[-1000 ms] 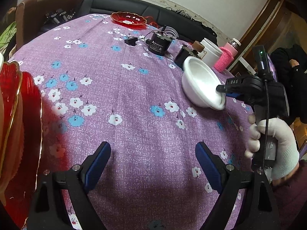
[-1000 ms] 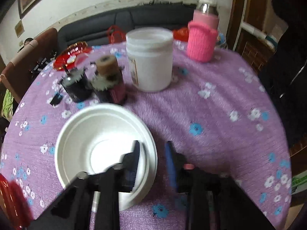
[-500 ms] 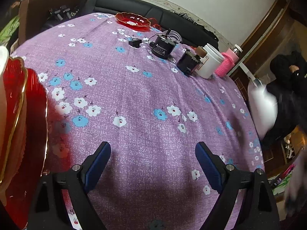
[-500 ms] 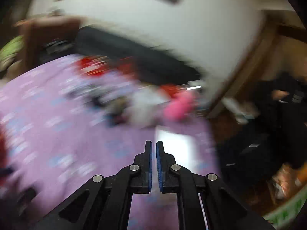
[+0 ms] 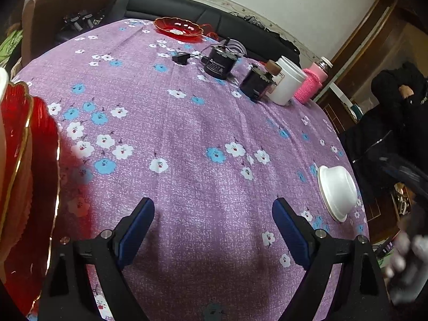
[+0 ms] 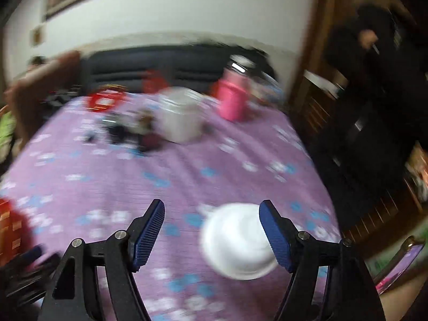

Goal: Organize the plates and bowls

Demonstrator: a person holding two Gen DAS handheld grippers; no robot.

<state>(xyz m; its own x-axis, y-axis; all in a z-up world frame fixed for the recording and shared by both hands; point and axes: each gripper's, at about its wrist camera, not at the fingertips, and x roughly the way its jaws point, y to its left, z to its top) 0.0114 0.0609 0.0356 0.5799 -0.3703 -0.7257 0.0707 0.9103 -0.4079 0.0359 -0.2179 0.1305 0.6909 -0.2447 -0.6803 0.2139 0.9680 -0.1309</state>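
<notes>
A white bowl (image 5: 337,191) lies upside down on the purple flowered cloth near the table's right edge; it also shows in the right wrist view (image 6: 236,243), blurred, just beyond the right finger. My right gripper (image 6: 211,226) is open and empty above the cloth beside the bowl. My left gripper (image 5: 212,224) is open and empty over the cloth. A stack of red gold-rimmed plates (image 5: 24,182) stands at the left edge. A red dish (image 5: 178,28) sits at the far side.
A black motor (image 5: 219,62), a dark box (image 5: 256,85), a white jar (image 5: 287,84) and a pink-sleeved bottle (image 5: 313,85) stand at the back right. A sofa and a chair lie beyond the table. A person in black stands at right.
My right gripper carried the white bowl from mid-table to the right front edge, turned it upside down, set it down and opened. The left gripper stayed put.
</notes>
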